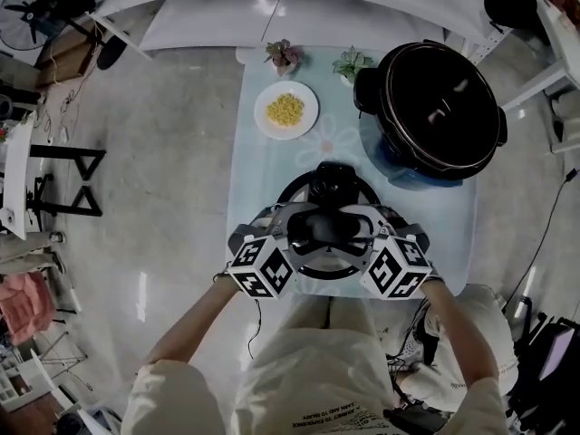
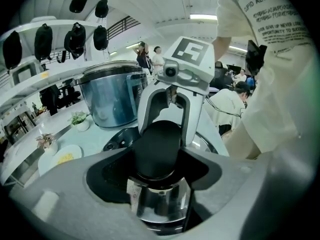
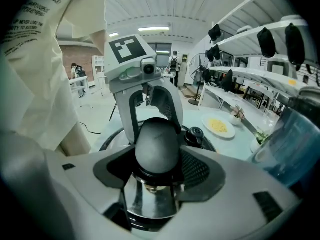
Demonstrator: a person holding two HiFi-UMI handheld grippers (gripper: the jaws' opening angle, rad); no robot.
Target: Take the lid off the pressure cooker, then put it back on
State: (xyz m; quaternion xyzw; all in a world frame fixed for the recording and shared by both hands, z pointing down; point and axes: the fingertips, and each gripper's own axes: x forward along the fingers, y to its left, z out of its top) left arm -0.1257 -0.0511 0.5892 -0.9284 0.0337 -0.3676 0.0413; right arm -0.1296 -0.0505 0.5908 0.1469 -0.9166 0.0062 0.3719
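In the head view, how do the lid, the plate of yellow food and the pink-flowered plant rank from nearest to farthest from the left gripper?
Measured from the left gripper:
1. the lid, right at its jaws, on the near part of the table.
2. the plate of yellow food, mid-table, beyond the lid.
3. the pink-flowered plant, at the far edge.

The pale table (image 1: 263, 184) bears a cooker pot (image 1: 439, 107), a plate (image 1: 261, 114) (yellow food (image 1: 285, 110)) and two plants (image 1: 284, 55).
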